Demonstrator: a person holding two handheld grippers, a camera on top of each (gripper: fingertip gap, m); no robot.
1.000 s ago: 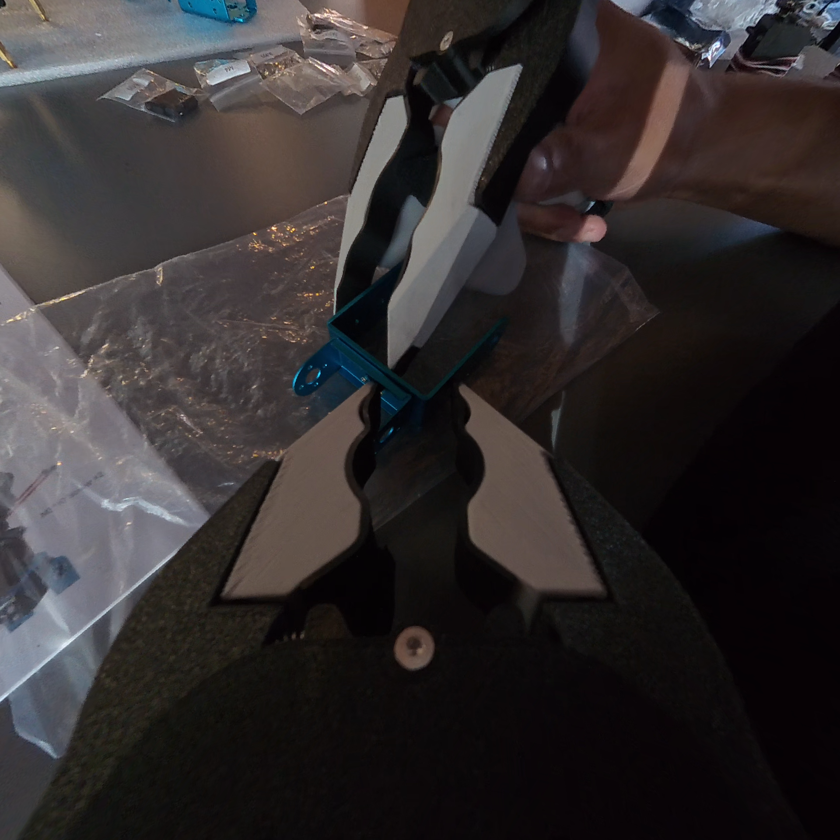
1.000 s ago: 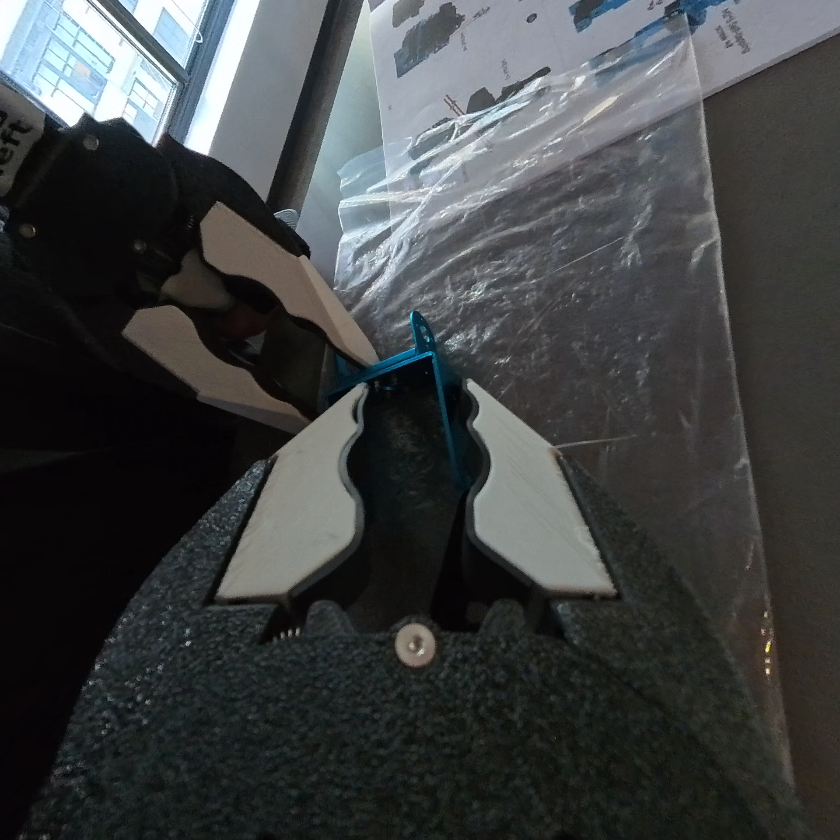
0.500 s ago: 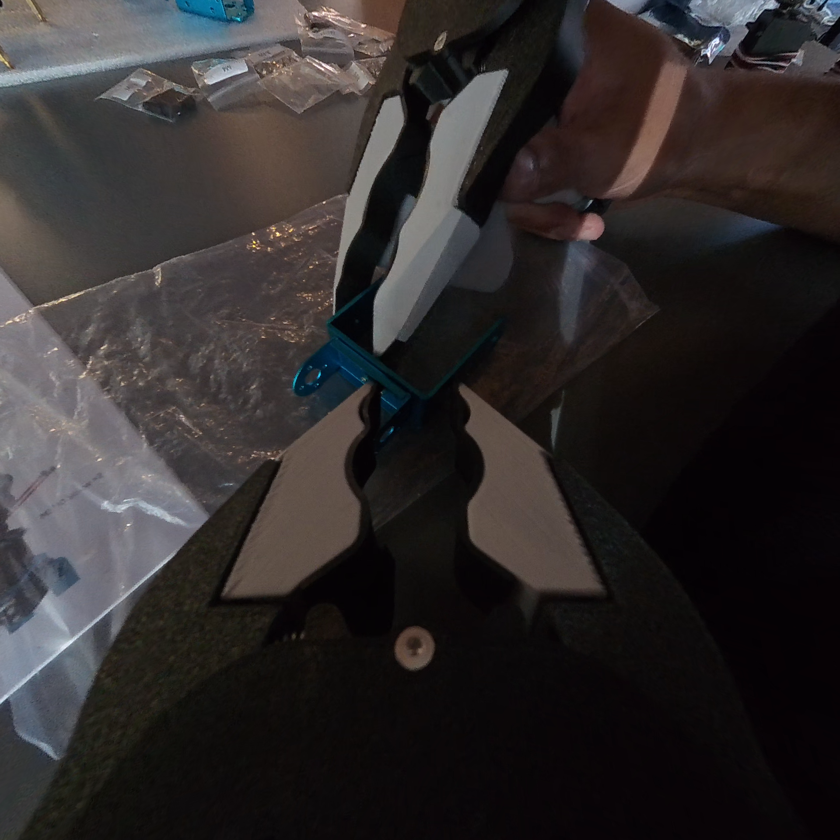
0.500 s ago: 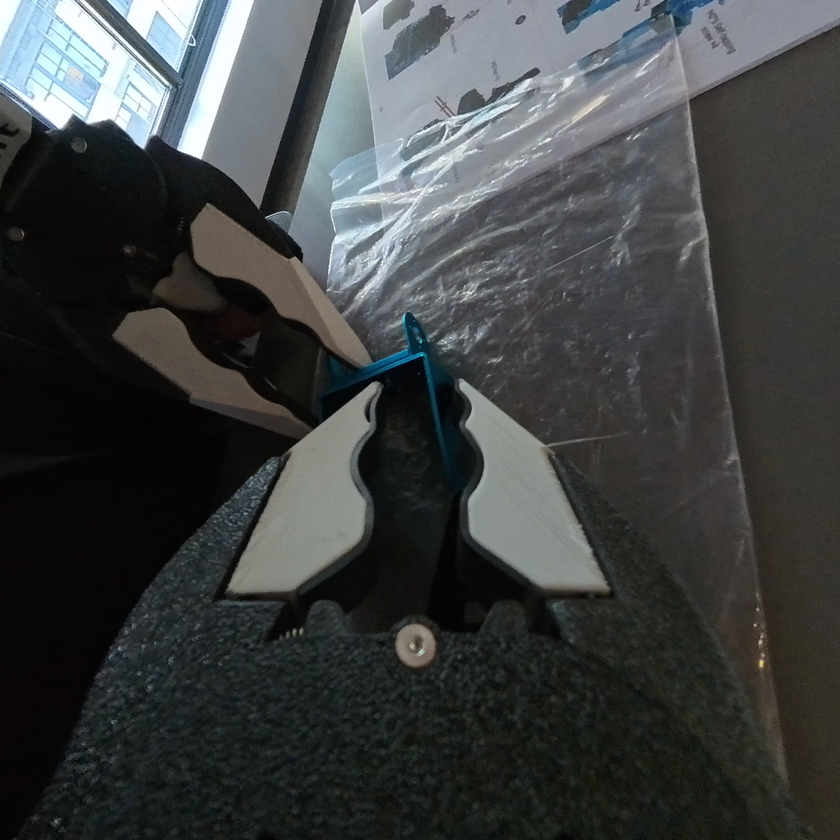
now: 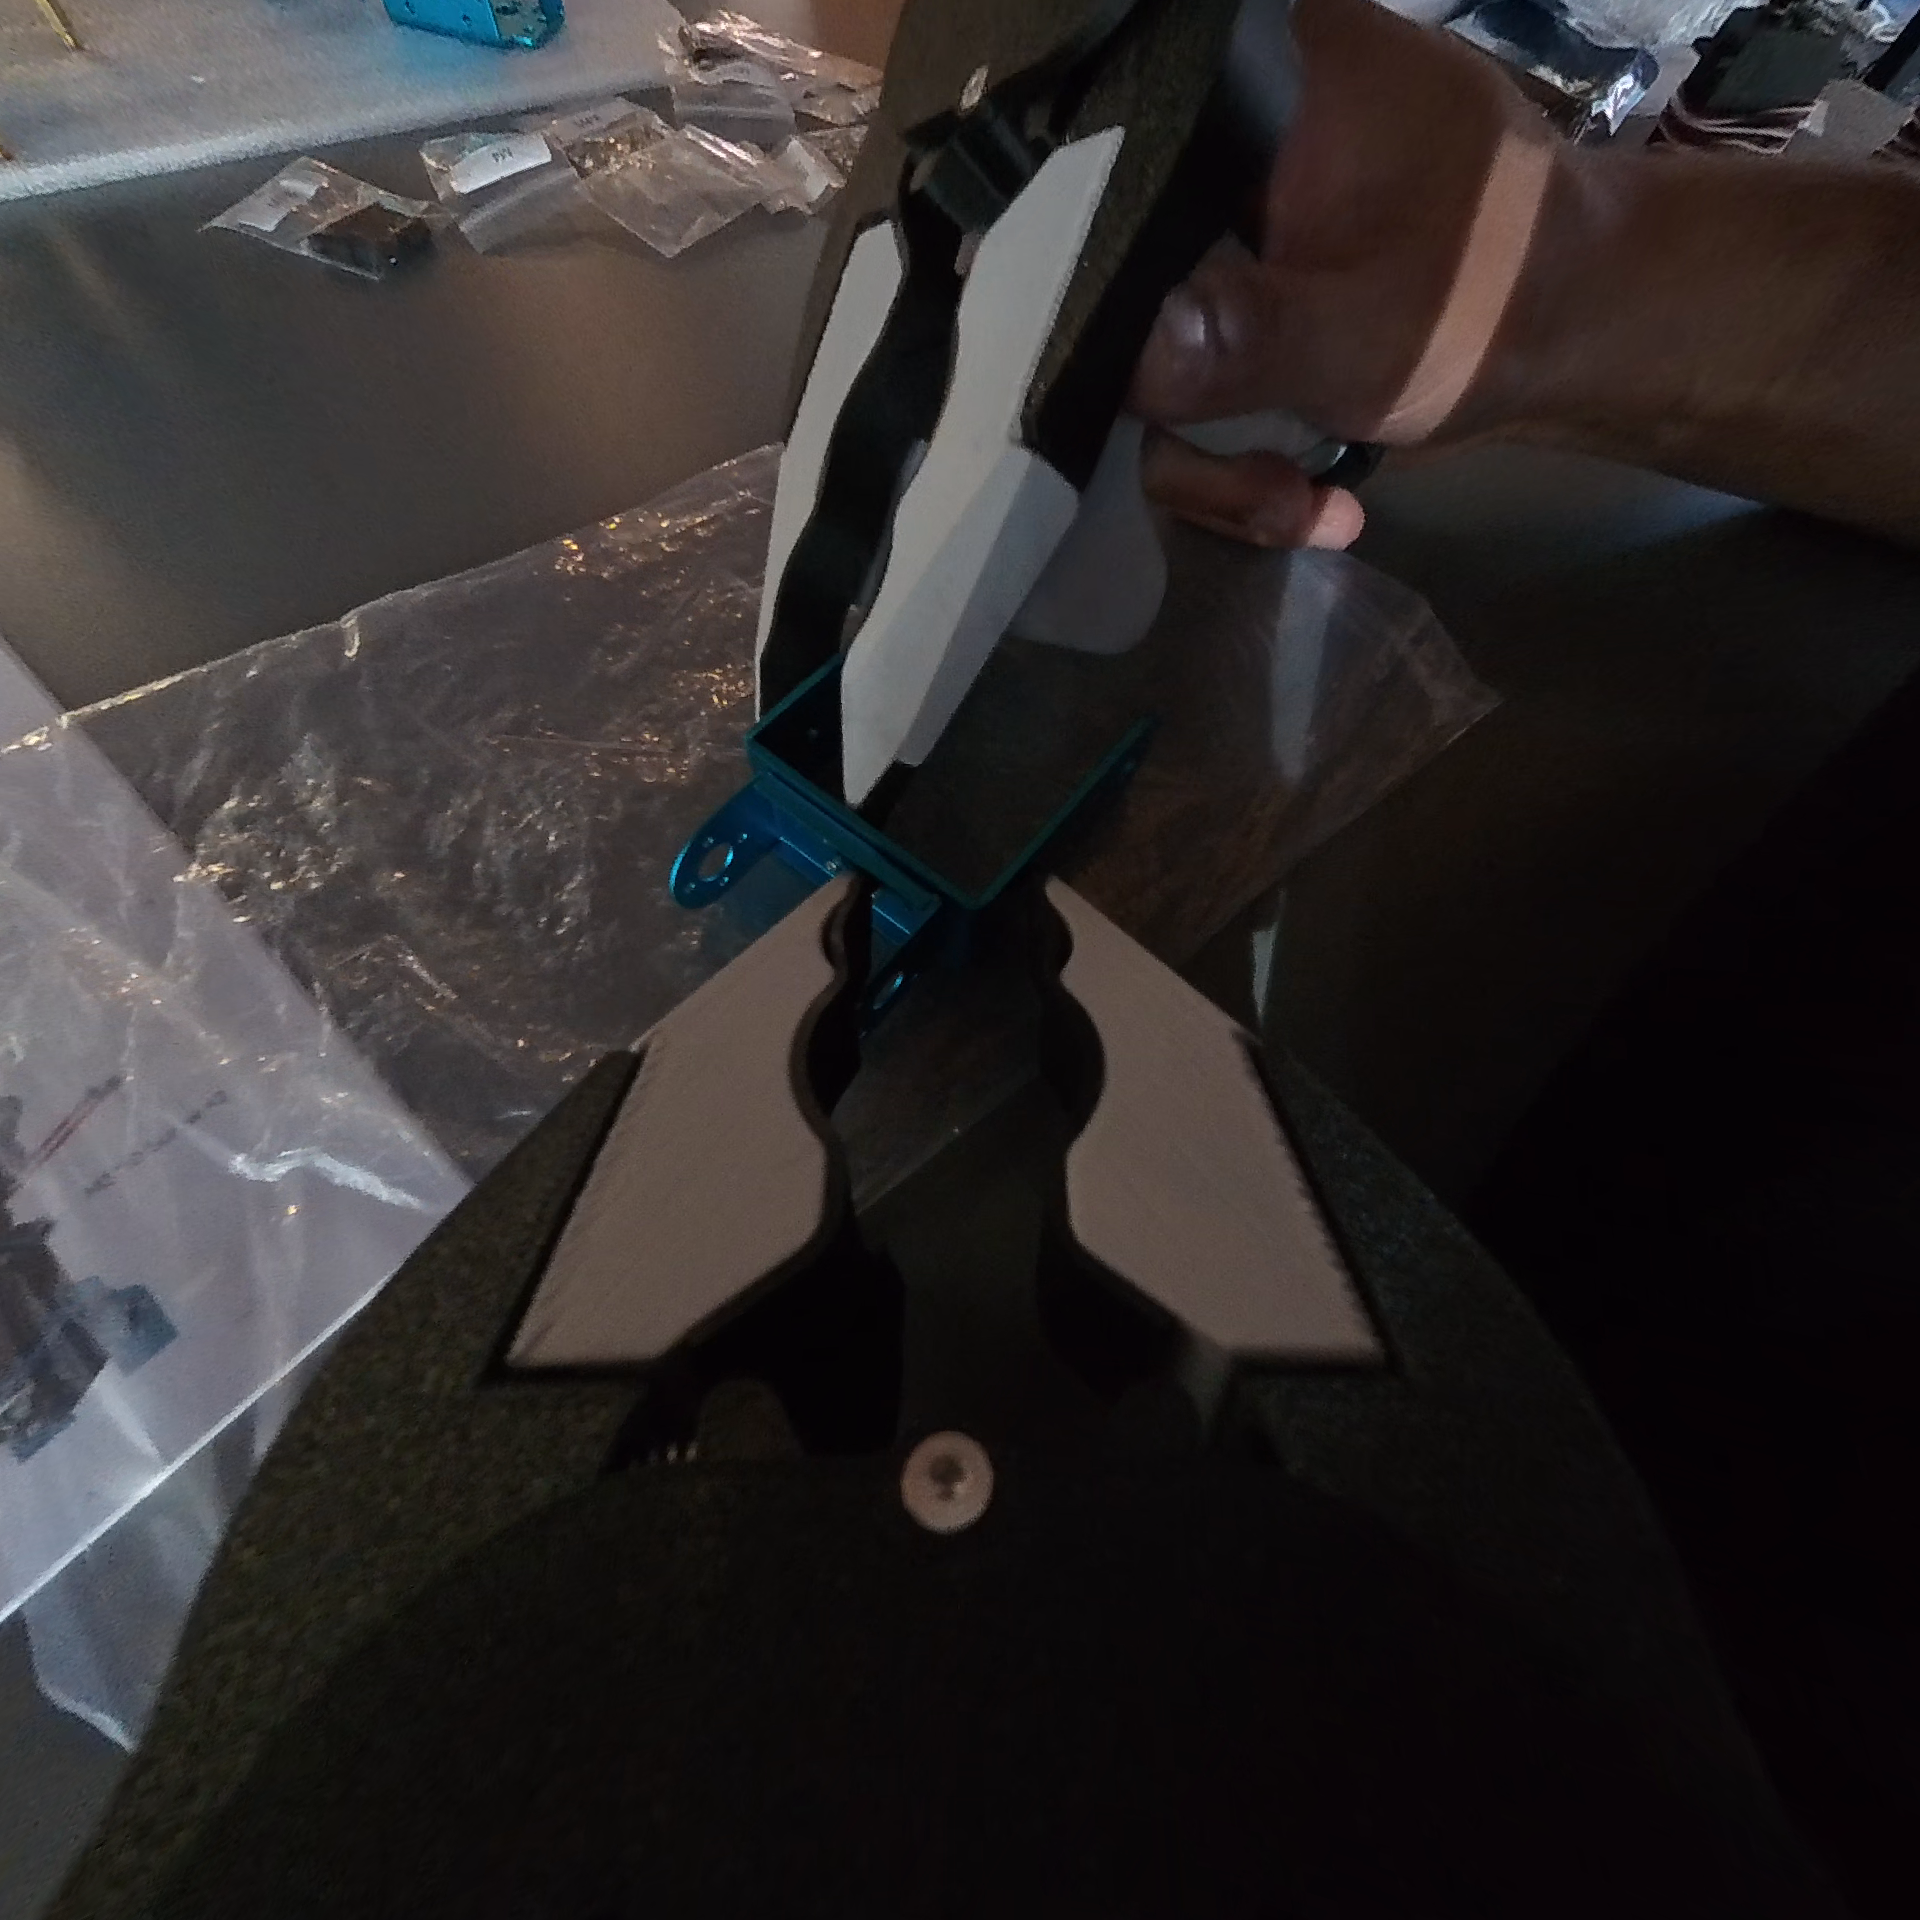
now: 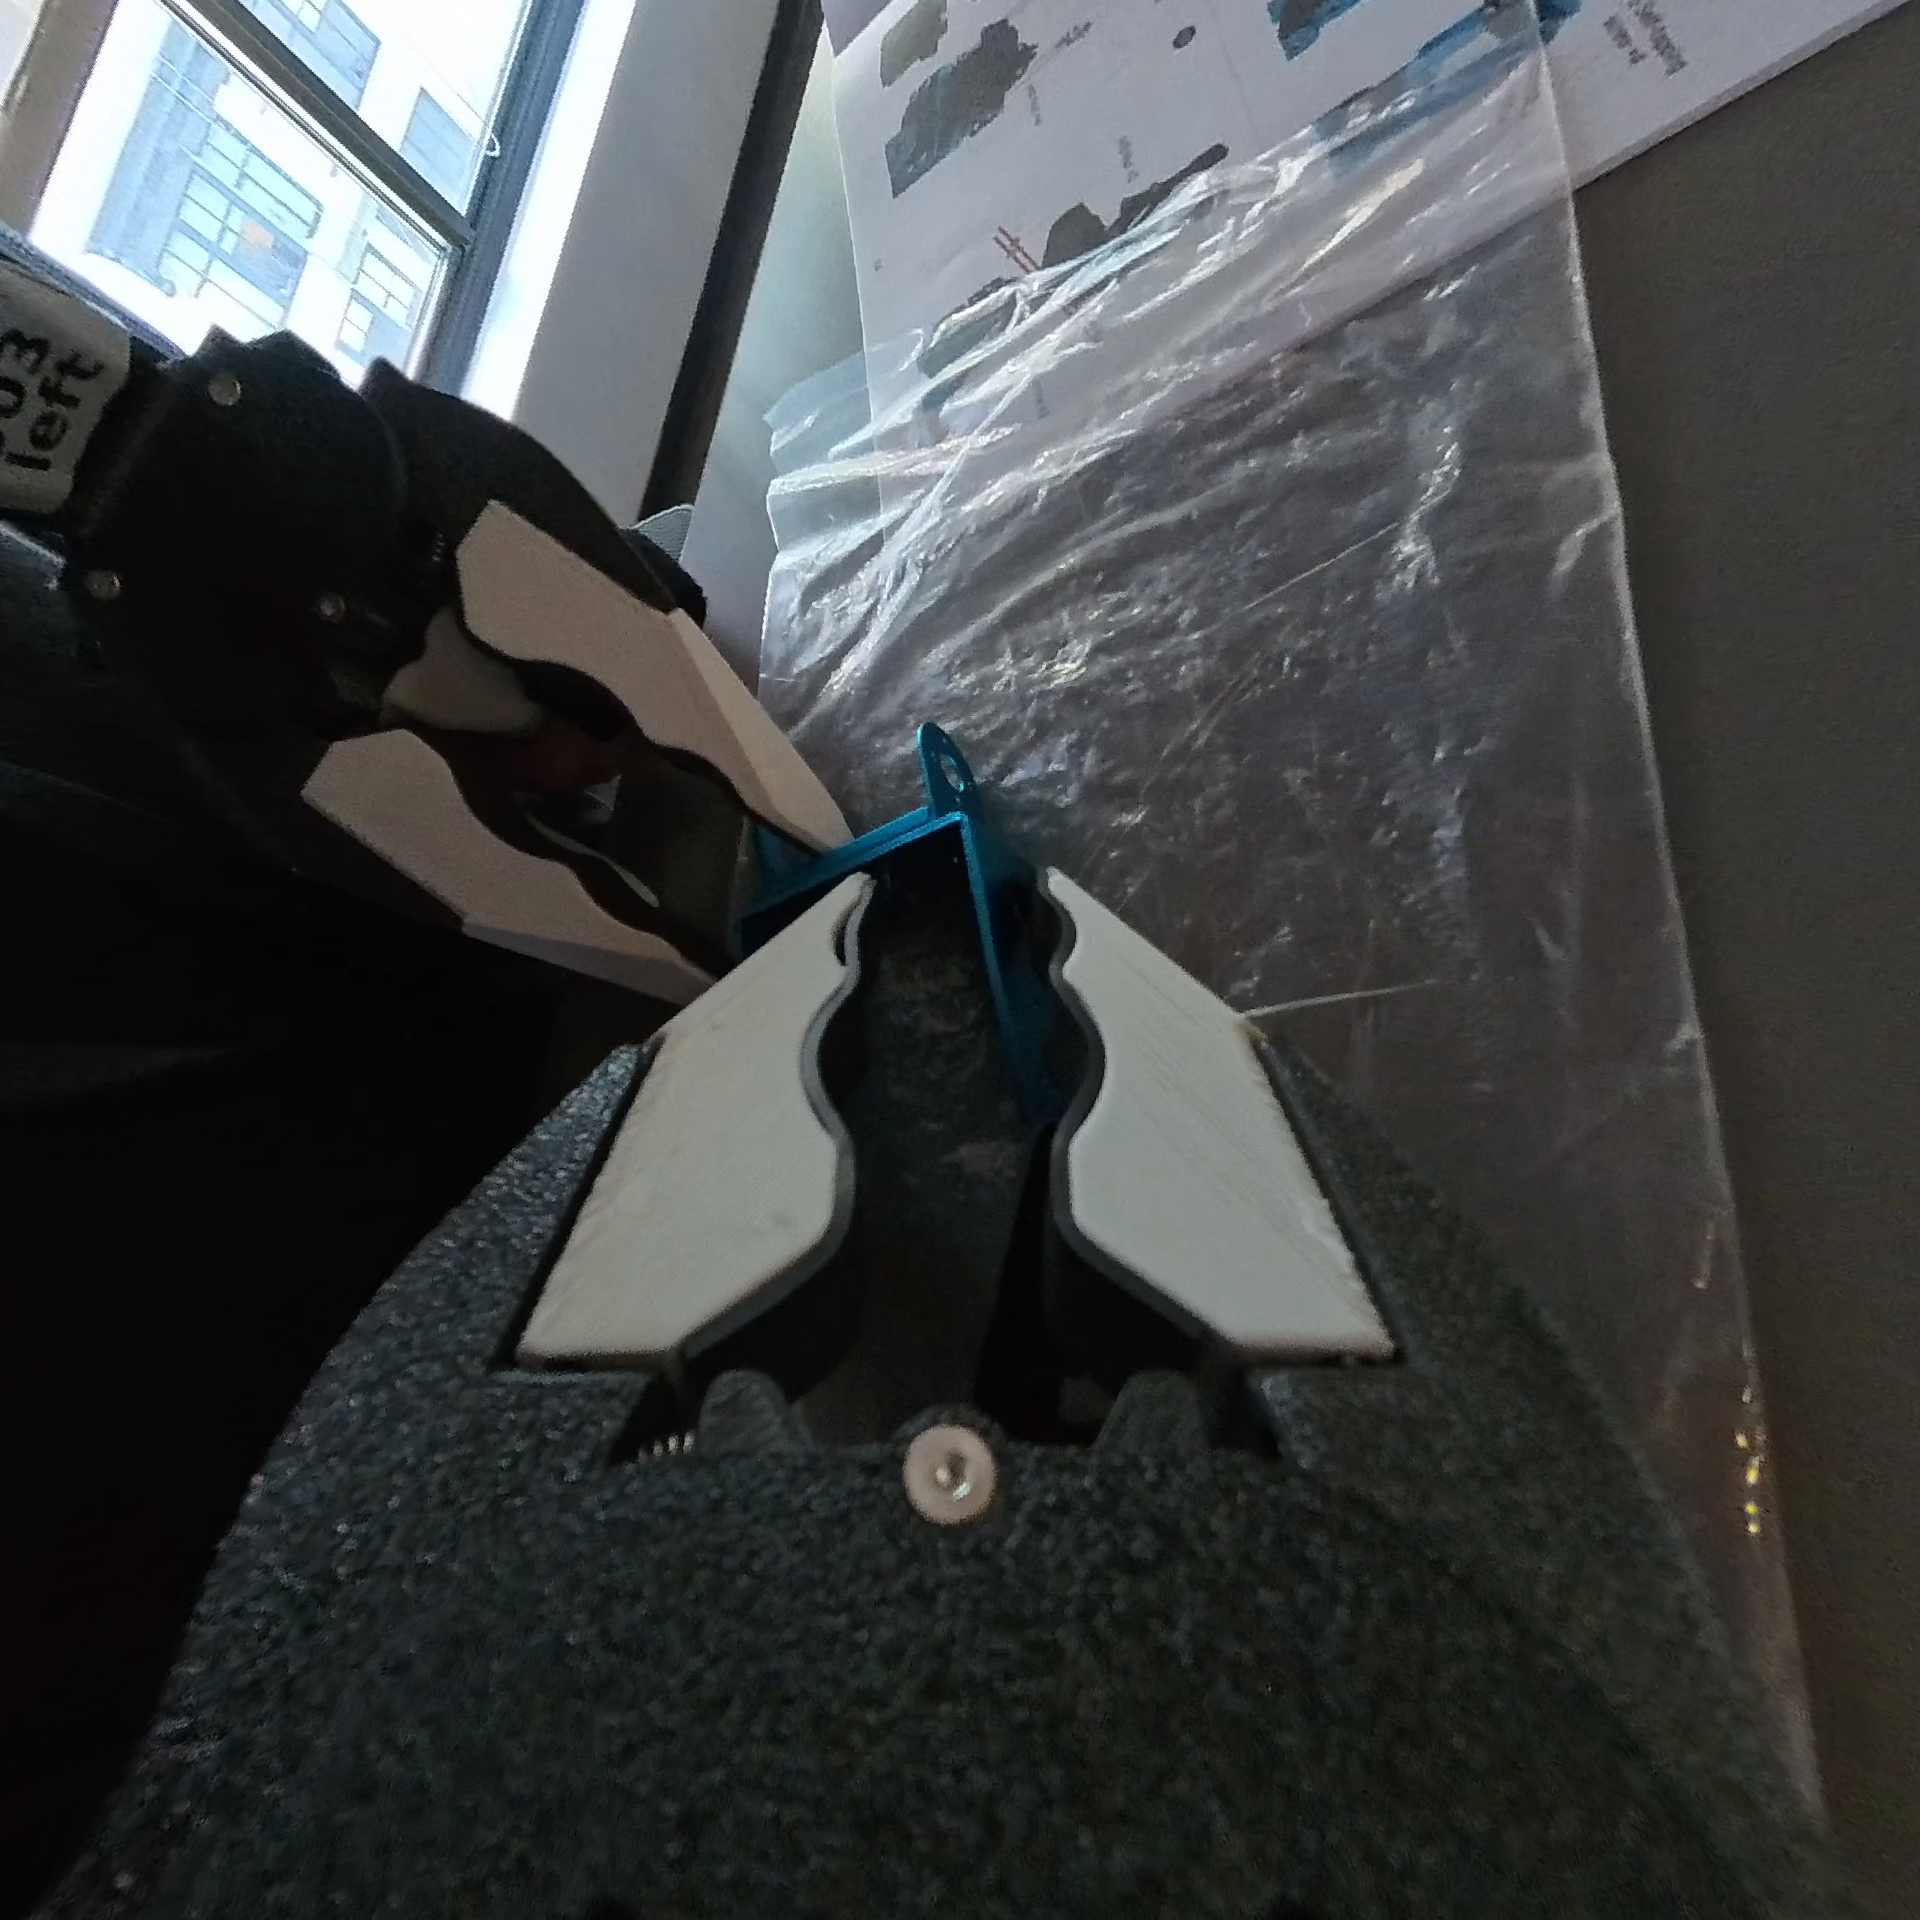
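Nothing shifted: our left gripper (image 5: 951,914) and right gripper (image 6: 961,883) both still pinched the blue bent-metal bracket (image 5: 831,831) from opposite ends.

Blue bracket (image 5: 831,821), white gripper fingers (image 5: 717,1164)

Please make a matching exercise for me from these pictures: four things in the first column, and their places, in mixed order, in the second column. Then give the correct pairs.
Things:
1. blue metal bracket
2. clear plastic bag
3. small parts bags
4. printed sheet

Places:
A. far end of the table
B. left edge of the left wrist view, under clear plastic
C. where the left gripper and the right gripper meet
D. spread flat beneath the bracket

Pairs: 1-C, 2-D, 3-A, 4-B
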